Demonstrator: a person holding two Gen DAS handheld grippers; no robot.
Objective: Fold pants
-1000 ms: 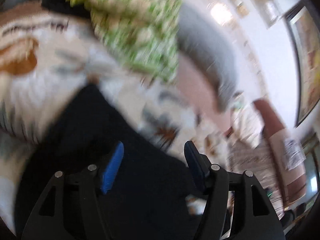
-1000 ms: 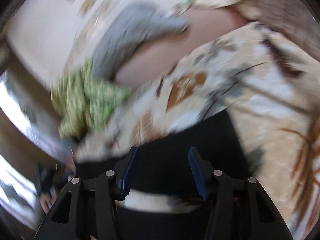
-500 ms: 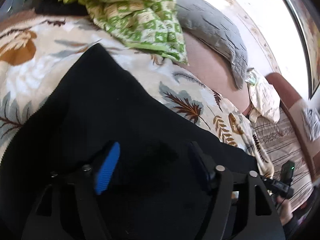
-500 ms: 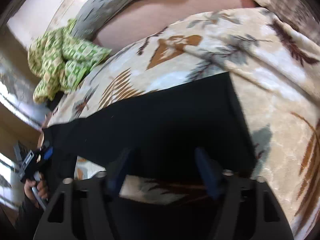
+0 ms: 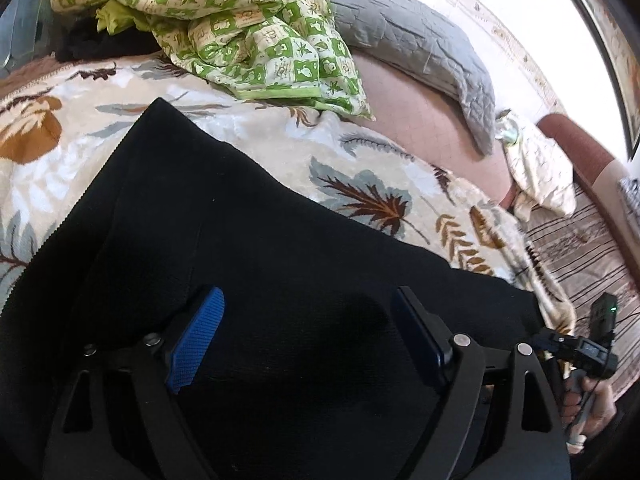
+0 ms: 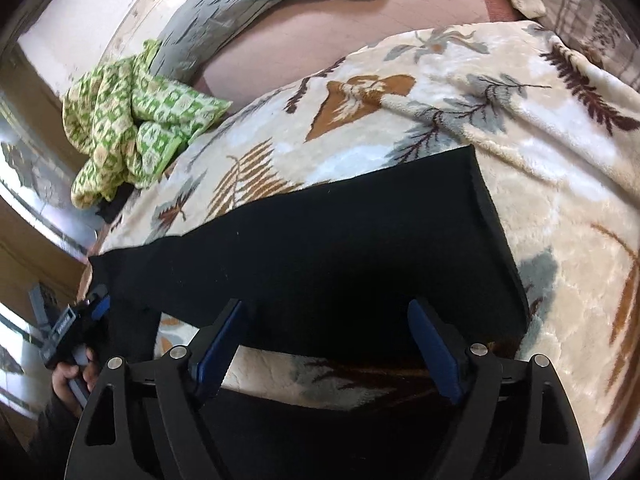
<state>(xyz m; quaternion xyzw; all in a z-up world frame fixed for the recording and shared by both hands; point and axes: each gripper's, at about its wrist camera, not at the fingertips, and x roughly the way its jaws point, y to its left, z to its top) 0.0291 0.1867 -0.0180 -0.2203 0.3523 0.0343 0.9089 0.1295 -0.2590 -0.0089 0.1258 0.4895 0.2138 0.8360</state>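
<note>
Now steadier: both tools (image 5: 308, 320) (image 6: 326, 334) spread, lower over flat black pants (image 5: 240, 240).

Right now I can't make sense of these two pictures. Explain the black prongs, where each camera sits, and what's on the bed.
There is no robot: a person holds a hand tool with two fingers in each hand, and a camera on each tool looks along them. One picture is from the left gripper, the other from the right gripper. Both are open and hold nothing. Black pants lie spread on a leaf-print blanket. Farther back are a crumpled green checked cloth and a grey quilted pillow.
</note>
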